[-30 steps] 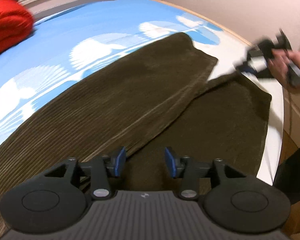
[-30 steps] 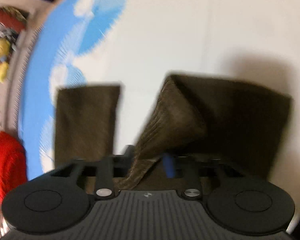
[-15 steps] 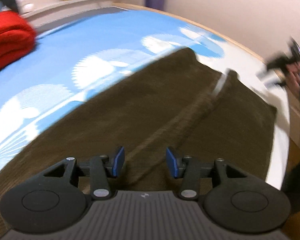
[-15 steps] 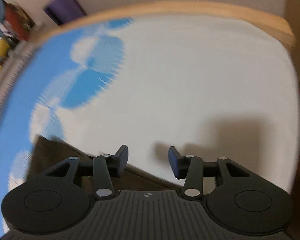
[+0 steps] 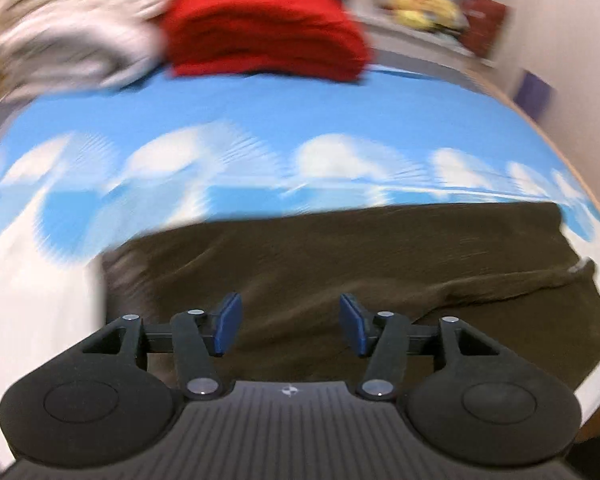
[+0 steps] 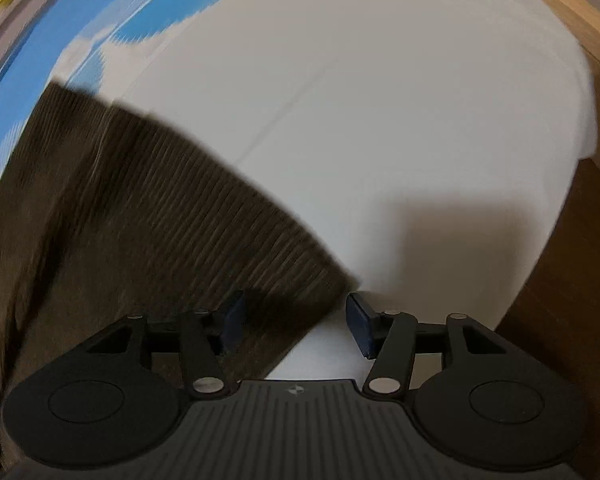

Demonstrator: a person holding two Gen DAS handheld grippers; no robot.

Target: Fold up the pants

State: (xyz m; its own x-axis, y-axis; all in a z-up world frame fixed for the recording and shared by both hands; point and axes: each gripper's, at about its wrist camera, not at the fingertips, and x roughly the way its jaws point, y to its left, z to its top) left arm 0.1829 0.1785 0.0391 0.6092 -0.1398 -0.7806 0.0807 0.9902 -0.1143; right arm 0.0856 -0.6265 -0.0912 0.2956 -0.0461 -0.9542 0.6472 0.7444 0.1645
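Dark brown corduroy pants (image 5: 360, 256) lie flat on the bed, one leg laid over the other, with the leg ends to the right. My left gripper (image 5: 290, 326) is open and empty, hovering over the near edge of the pants. In the right wrist view the pants (image 6: 148, 208) fill the left half, their hem corner ending between the fingers. My right gripper (image 6: 296, 326) is open, just above that corner, holding nothing.
The bed has a blue and white cloud-pattern sheet (image 5: 260, 120) and a plain white part (image 6: 380, 100). A red folded blanket (image 5: 260, 28) and pale bedding (image 5: 72, 32) lie at the far side. A wooden bed frame (image 6: 572, 16) and floor (image 6: 572, 280) border the right.
My right gripper let go of the pant leg it held and opened, then came back down over the hem corner. My left gripper swung left and now faces across the bed.
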